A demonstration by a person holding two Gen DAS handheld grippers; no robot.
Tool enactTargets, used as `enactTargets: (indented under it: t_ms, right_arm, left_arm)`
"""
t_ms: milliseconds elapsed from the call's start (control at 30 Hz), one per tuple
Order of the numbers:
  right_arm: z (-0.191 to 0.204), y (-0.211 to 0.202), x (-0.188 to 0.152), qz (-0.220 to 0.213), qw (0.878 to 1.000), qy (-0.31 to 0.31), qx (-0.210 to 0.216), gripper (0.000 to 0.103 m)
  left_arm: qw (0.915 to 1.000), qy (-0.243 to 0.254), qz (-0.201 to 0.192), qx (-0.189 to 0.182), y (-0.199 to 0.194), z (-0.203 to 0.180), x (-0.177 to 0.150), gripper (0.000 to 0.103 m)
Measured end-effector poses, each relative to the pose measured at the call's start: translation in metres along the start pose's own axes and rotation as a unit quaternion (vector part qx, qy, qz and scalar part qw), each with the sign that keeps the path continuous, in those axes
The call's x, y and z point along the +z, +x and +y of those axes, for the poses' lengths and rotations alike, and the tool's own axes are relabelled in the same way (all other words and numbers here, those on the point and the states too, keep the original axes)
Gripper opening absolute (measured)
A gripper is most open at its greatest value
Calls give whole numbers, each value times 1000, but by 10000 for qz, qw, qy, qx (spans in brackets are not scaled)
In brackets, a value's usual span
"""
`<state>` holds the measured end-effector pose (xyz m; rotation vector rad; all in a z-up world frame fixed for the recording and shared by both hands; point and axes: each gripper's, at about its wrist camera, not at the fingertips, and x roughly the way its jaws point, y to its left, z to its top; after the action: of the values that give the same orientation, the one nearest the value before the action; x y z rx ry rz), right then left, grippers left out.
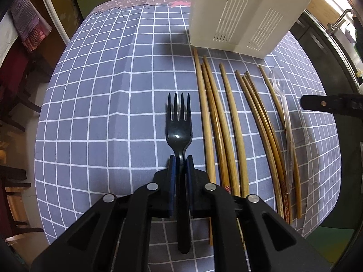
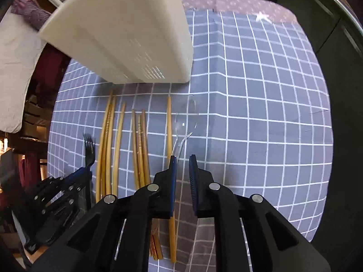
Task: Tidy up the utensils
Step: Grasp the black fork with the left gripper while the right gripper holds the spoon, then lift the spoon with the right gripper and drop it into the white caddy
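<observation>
a: where is the black plastic fork (image 1: 180,122) right now?

b: it is clamped between the blue-padded fingers of the left gripper (image 1: 180,158), which pinch its neck just below the head. the tines point away from the camera, toward the far side of the table, and the handle runs back between the jaws. in the right wrist view the same fork (image 2: 89,149) shows at the left edge, with the left gripper (image 2: 87,170) closed around it.

a: and the right gripper?

b: the right gripper (image 2: 182,159) has its fingers parted with a clear gap between them and nothing pinched. it sits low above the grey tablecloth with white grid lines (image 2: 261,124). the handle of the clear plastic spoon (image 2: 185,122) runs toward that gap, and its bowl lies further out on the cloth.

a: what else is on the table?

b: a row of bamboo chopsticks (image 1: 229,122) lies on the cloth just right of the fork, running roughly parallel to it, in loose groups. the clear spoon (image 1: 282,104) lies at the right end of that row, beside the outermost chopstick. beyond the chopstick tips stands the white plastic utensil holder with slotted vents (image 1: 245,15). in the right wrist view the holder (image 2: 127,34) is at upper left, with the chopsticks (image 2: 109,140) in front of it.
</observation>
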<state>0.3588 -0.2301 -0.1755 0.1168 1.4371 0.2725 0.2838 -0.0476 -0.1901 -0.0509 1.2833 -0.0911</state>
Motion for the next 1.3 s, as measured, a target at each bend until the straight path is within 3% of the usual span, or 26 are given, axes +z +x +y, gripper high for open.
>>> enactTargets:
  t_ms: [167, 333, 533, 867, 1067, 1167, 1300]
  right_arm:
    - [2, 14, 8, 157, 9997, 133, 89, 13]
    - [8, 32, 6, 261, 9994, 201, -130, 13]
    - [6, 43, 6, 344, 9987, 385, 20, 15]
    - [-12, 13, -11, -185, 9985, 311, 414, 10]
    - [-17, -48, -31, -1017, 9896, 103, 1017, 10]
    - [-12, -96, -32, -1769, 9746, -43, 1369, 10]
    - [5, -153, -16, -2873, 9451, -274, 1531, 10]
  left_arm:
    - [10000, 44, -21, -26, 0, 2, -1, 9]
    - [9999, 86, -30, -48, -1, 3, -3, 9]
    - [9998, 192, -56, 20, -1, -1, -5, 10]
    - [9996, 252, -78, 35, -2, -2, -7, 10]
    - [9993, 320, -156, 91, -3, -5, -9, 10]
    - [9988, 419, -187, 146, -4, -8, -11, 10]
    - [9988, 428, -181, 122, -5, -10, -13, 10]
